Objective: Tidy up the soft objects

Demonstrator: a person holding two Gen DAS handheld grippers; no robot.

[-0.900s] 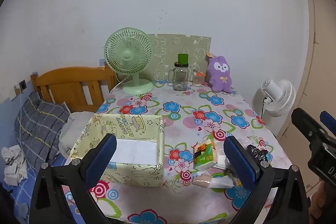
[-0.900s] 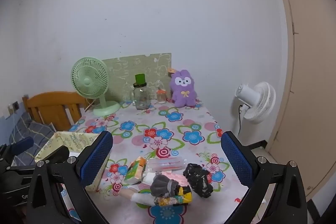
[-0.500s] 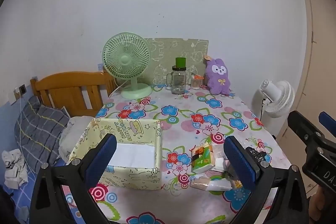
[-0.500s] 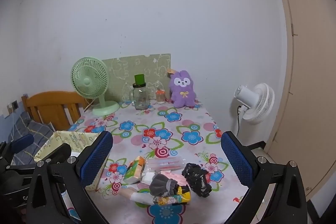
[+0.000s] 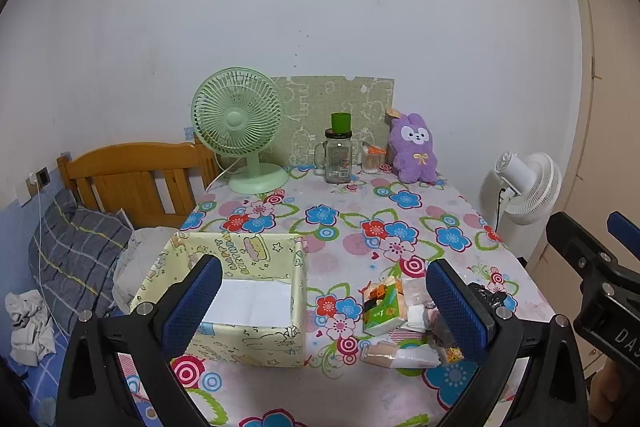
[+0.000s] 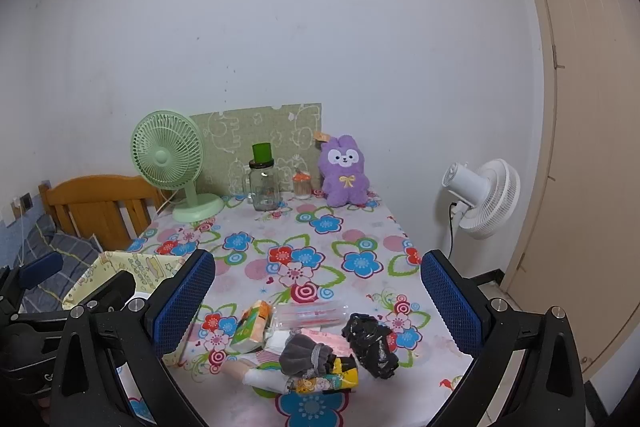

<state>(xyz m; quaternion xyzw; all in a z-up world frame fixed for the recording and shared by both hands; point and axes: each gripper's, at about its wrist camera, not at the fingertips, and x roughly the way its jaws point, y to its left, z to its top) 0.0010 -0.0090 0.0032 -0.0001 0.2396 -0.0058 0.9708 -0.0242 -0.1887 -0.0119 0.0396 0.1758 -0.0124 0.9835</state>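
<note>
A pale yellow fabric box (image 5: 236,291) stands open on the flowered table, near its front left; its rim also shows in the right wrist view (image 6: 120,267). A heap of small soft items lies at the front right: a green tissue pack (image 6: 252,325), a grey sock (image 6: 306,357), a black crumpled bag (image 6: 370,345) and clear packets (image 6: 310,313). The tissue pack also shows in the left wrist view (image 5: 380,307). My left gripper (image 5: 324,311) is open and empty above the table's front. My right gripper (image 6: 316,303) is open and empty above the heap.
At the back of the table stand a green desk fan (image 5: 240,131), a glass jar with a green cap (image 5: 338,155), a small jar (image 5: 370,161) and a purple plush rabbit (image 5: 414,149). A white floor fan (image 6: 484,199) stands to the right, a bed (image 5: 76,251) to the left.
Both grippers have drawn back and risen slightly, so the table looks a little farther away. Nothing on the table has moved.
</note>
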